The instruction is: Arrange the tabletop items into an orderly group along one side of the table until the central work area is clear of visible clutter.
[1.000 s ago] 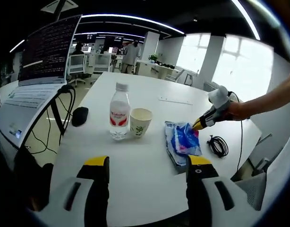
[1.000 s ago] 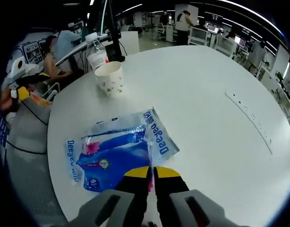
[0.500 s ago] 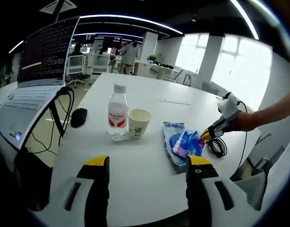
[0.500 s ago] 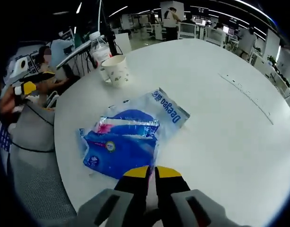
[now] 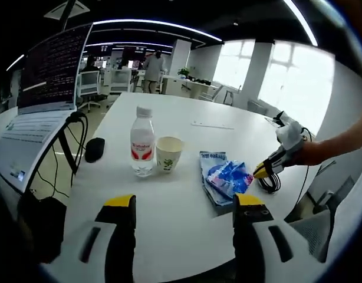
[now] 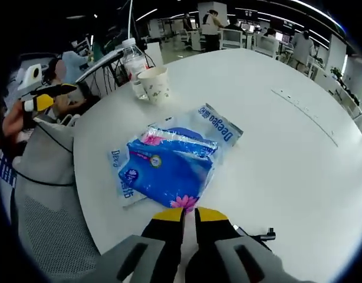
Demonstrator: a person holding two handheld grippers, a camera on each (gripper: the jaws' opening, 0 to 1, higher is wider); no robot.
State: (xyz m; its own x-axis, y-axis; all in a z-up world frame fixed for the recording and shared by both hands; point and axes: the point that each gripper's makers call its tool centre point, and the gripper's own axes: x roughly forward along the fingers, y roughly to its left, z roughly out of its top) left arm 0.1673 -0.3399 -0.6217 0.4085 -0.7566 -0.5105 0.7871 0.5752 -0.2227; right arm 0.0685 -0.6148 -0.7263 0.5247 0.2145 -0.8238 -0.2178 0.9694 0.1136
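Note:
On the white table (image 5: 187, 118) a blue tissue packet (image 5: 228, 175) lies partly over a clear "Deeyeo" packet (image 6: 219, 125). A paper cup (image 5: 168, 154) stands beside a water bottle (image 5: 142, 149) with a red label. My right gripper (image 6: 190, 214) is shut, with the corner of the blue packet (image 6: 169, 171) at its yellow tips. It comes into the left gripper view (image 5: 262, 171) held by a hand. My left gripper (image 5: 184, 202) hangs open over the near table edge, holding nothing.
A black mouse (image 5: 94, 149) lies left of the bottle. A black cable coil (image 5: 270, 181) sits right of the packets near the table edge. A screen (image 5: 51, 68) on a stand rises at the left. Office desks and people are far behind.
The right gripper has drawn back toward the table edge. The blue packet came with it and now lies rucked up over the clear packet. The left gripper has hardly moved.

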